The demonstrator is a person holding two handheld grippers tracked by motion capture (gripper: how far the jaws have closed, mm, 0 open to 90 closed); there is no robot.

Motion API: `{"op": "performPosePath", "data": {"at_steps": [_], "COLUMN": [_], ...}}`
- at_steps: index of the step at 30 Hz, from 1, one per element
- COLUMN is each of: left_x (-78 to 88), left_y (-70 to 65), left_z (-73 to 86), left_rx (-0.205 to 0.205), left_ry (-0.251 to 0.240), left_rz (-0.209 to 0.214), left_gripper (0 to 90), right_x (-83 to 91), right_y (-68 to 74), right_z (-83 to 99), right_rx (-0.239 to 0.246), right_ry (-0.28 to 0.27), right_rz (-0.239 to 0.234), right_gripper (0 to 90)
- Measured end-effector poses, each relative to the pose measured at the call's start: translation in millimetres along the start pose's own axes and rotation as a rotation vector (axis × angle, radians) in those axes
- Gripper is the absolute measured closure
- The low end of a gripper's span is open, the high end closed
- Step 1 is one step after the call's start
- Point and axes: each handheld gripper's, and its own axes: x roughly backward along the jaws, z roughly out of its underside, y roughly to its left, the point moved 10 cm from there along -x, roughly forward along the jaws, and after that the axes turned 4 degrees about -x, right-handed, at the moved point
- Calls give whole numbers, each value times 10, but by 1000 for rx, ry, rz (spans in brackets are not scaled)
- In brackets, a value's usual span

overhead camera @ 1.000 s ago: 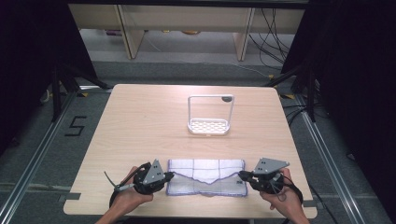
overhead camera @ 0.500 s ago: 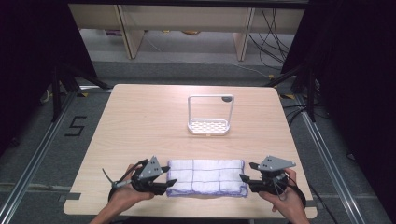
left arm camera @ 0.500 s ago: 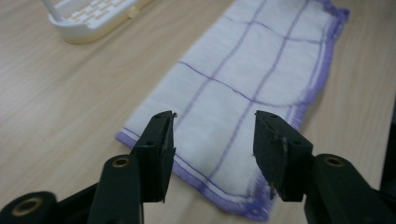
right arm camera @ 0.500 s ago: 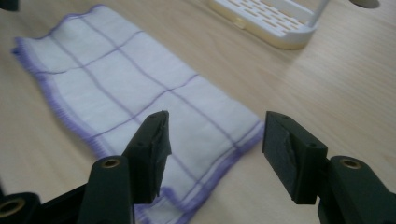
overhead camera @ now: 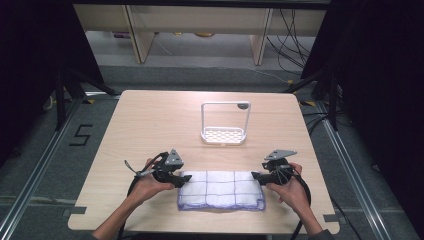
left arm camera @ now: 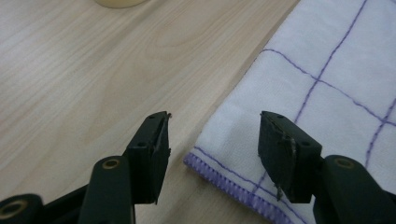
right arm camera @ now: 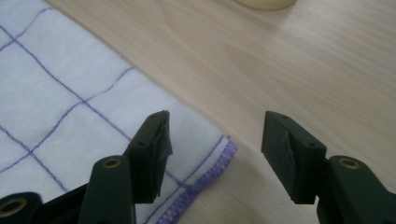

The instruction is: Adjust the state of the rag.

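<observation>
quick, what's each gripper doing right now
Left gripper: open, jaws just opened, holding nothing, over a corner of the cloth.
Right gripper: open, holding nothing, over the cloth's other end.

Both grippers are all matte black, the left gripper and right gripper alike. Each has a grey three-cornered plate on top, brass-coloured pivot pins, chunky rectangular pads with tiny screw holes, and black cables trailing back. Bare forearms, no sleeves.

Grey floor — dark surroundings.
</observation>
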Motion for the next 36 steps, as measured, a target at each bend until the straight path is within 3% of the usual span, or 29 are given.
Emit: {"op": "performPosePath", "data": {"at_steps": [3,5,6,7,9,10,12,14,15,16,18,20,23,26,27,28,31,33,34,36], "left_x": [-34,-42,-60,-60,-56,-45,-25,3,21,21,66,132,189,267,267,296,319,330,332,338], "left_y": [-11,-35,-75,-92,-108,-126,-147,-153,-172,-172,-203,-293,-373,-536,-536,-601,-729,-753,-810,-917], "left_z": [9,18,33,34,35,44,63,95,110,110,154,212,259,321,321,343,351,354,348,331], "left_rx": [-19,-29,-50,-58,-52,-66,-87,-97,-99,-99,-108,-117,-137,-121,-121,-142,-137,-157,-152,-145], "left_ry": [10,14,18,17,17,20,23,24,21,21,24,20,27,21,21,16,-5,0,-9,-17], "left_rz": [0,14,23,35,41,39,33,28,34,34,32,33,36,76,76,81,99,97,105,146], "left_gripper": [451,528,552,577,643,686,735,774,785,793,801,807,811,811,811,811,812,812,810,806], "right_x": [-51,-48,-95,-96,-142,-146,-160,-205,-196,-207,-252,-326,-413,-566,-566,-629,-746,-793,-875,-934], "right_y": [9,20,-2,30,17,32,33,31,49,28,27,10,29,46,46,75,109,136,212,259], "right_z": [37,60,62,86,74,85,65,21,17,0,-64,-150,-249,-444,-444,-535,-666,-706,-780,-840], "right_rx": [4,-3,45,23,44,30,35,47,36,62,70,96,90,123,123,132,185,195,203,216], "right_ry": [16,42,38,62,40,68,70,46,62,71,69,64,77,100,100,104,100,102,115,123], "right_rz": [3,-6,-4,-17,-11,-45,-68,-74,-83,-73,-71,-67,-61,-79,-79,-100,-97,-92,-99,-100], "right_gripper": [448,462,530,558,586,690,751,789,797,801,808,812,813,808,808,807,807,807,809,810]}}
